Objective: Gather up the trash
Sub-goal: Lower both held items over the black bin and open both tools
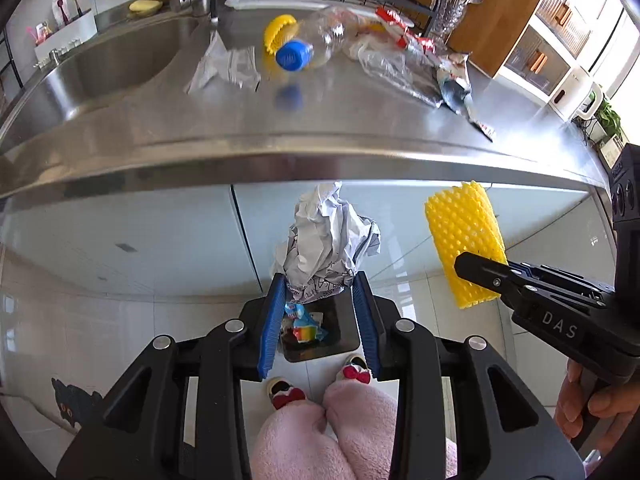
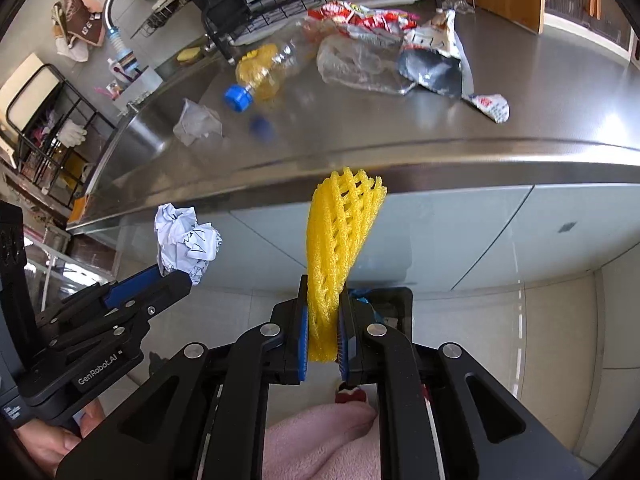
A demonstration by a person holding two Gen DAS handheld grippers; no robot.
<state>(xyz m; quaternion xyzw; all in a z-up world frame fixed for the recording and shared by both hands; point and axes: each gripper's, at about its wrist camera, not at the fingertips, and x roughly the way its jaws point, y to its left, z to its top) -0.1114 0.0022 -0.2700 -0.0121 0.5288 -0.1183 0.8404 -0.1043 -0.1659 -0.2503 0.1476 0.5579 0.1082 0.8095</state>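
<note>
Gripping a crumpled paper ball (image 1: 326,246), the left gripper (image 1: 320,292) hangs over the black trash bin (image 1: 344,336) on the floor. Right gripper (image 2: 324,332) is clamped on yellow foam netting (image 2: 336,248), seen at 3 o'clock in the left view. Plastic bottle (image 1: 320,40) and wrappers (image 1: 404,36) lie on the steel counter (image 1: 320,120) at 12 o'clock.

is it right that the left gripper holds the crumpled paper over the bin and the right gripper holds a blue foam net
Not quite: the foam net is yellow, not blue, as the right wrist view shows clamped in the right gripper. The rest stands: the left gripper holds the crumpled paper over the bin.
</note>
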